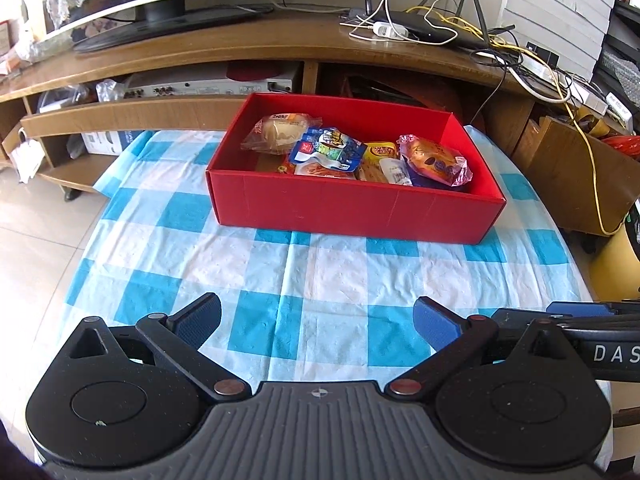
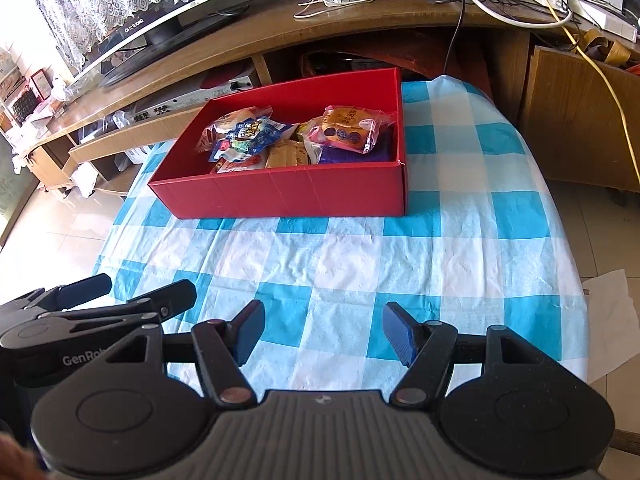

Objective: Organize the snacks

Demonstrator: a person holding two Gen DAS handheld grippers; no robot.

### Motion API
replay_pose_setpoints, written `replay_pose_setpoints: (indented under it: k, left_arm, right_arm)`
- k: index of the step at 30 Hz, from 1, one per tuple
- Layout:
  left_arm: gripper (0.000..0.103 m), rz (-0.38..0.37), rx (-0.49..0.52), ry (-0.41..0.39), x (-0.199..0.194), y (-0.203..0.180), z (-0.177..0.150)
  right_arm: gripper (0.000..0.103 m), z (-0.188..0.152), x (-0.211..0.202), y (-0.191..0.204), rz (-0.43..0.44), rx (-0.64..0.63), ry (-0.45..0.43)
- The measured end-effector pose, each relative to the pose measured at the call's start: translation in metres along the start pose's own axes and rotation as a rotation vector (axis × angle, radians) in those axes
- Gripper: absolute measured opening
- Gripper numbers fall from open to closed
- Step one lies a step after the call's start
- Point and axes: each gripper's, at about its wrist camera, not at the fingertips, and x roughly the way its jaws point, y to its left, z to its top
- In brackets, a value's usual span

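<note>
Nearest the camera, at the table's near edge, the left gripper [image 1: 316,320] hovers low over the blue-and-white checked tablecloth [image 1: 320,272], jaws spread wide and holding nothing. Just to its right, the right gripper [image 2: 324,334] hovers level with it, jaws also spread and empty. Both point forward at the red box [image 1: 352,208], which sits well apart from them toward the table's far edge. All the visible snacks are piled inside it: a bread roll [image 1: 280,132] at left, a blue packet [image 1: 328,150] in the middle, a pink-wrapped cake [image 1: 436,162] at right (likely gathered there to keep the cloth tidy). The task looks nearly finished.
</note>
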Motion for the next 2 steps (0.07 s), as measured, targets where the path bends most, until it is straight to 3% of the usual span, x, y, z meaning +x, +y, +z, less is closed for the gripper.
replay_pose_setpoints:
  k: [2]
  left_arm:
    - [0.103,0.003,-0.004,0.002,-0.0004,0.0005,-0.0007]
  right_arm:
    - [0.085,0.0,0.0001,0.0001,0.0,0.0,0.001]
